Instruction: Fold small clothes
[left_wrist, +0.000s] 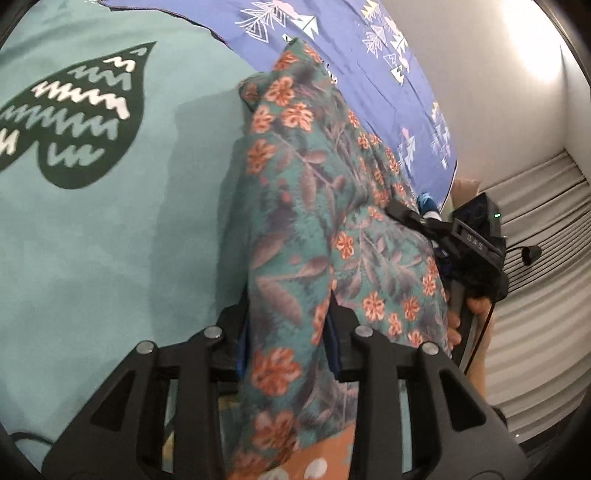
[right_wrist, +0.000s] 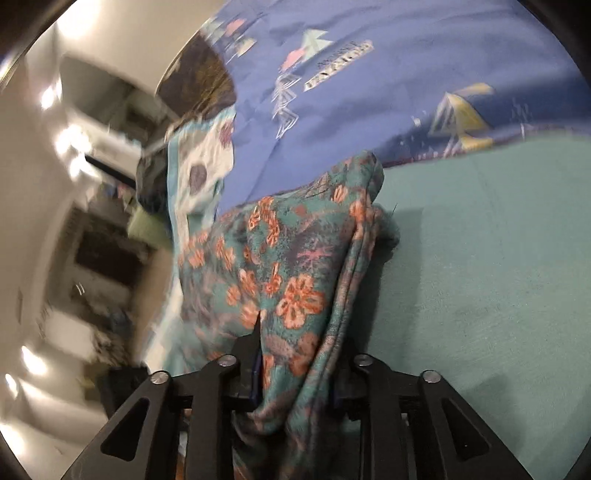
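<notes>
Both-sided, each hand-held gripper — left (left_wrist: 288, 332), right (right_wrist: 295, 369) — holds the floral garment (left_wrist: 314, 206) between part-open jaws.

Letters "DAS" are showing on the right gripper (left_wrist: 406, 218) body; print on the blue cloth (right_wrist: 369, 74) is staying unreadable.

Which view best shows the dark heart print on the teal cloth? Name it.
The left wrist view: the heart print lies fully visible on the teal cloth. The right wrist view shows only plain teal cloth, no print.
</notes>
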